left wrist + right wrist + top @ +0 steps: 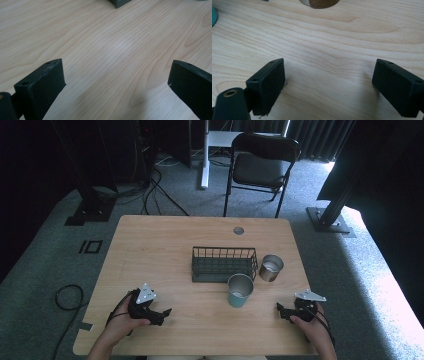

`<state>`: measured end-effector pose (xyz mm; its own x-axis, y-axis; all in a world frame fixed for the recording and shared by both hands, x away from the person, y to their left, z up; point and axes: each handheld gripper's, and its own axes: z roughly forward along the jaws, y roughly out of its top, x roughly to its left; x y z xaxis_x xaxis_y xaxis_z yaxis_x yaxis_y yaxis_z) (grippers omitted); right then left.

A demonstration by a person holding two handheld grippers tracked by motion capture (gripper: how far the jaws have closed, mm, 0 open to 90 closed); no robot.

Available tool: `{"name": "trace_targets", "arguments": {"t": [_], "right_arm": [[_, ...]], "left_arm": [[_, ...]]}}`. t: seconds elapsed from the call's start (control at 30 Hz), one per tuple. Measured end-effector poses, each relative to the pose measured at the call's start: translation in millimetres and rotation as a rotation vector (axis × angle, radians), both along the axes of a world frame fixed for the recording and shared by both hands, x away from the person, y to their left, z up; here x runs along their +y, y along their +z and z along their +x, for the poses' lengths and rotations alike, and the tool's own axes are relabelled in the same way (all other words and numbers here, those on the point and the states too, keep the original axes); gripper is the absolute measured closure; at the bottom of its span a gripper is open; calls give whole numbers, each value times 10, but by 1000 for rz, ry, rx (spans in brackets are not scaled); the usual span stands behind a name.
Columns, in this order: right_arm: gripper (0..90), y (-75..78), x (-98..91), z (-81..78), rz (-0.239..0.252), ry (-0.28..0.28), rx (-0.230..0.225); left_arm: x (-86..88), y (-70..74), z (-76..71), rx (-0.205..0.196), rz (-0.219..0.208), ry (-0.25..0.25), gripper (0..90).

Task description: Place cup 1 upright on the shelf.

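A person's two hands rested at the near edge of a pale wooden counter [165, 235], each holding a black two-jaw gripper. The left gripper [162, 312] sat low on the person's left, its jaws spread wide apart over bare wood grain in the left gripper view [116, 72] and holding nothing. The right gripper [281, 309] lay on the opposite side, its jaws likewise standing well apart and empty in its own view [328, 75].

Between the two hands — and nearer the right one — stood a teal-sided metal cup [240, 290], upright, mouth open to the camera. Just beyond it and to its right stood a shorter, brown-sided metal cup [271, 268], also upright, close beside the right end of a dark wire rectangular basket [224, 265] placed at the middle of the counter. The teal cup stood just in front of the basket's right corner; whether they touched could not be told.

Behind the counter — on grey carpet — a black folding chair [261, 165] faced the scene.
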<state>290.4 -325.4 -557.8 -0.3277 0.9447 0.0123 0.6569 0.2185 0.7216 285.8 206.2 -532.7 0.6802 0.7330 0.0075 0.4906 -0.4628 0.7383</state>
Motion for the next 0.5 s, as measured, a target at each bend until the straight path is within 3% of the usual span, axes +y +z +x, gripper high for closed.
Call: {"name": "trace_targets", "arguments": {"t": [0.5], "right_arm": [[108, 0, 0, 0, 0, 0, 0]], "left_arm": [[-384, 53, 84, -20, -32, -99, 15]]}}
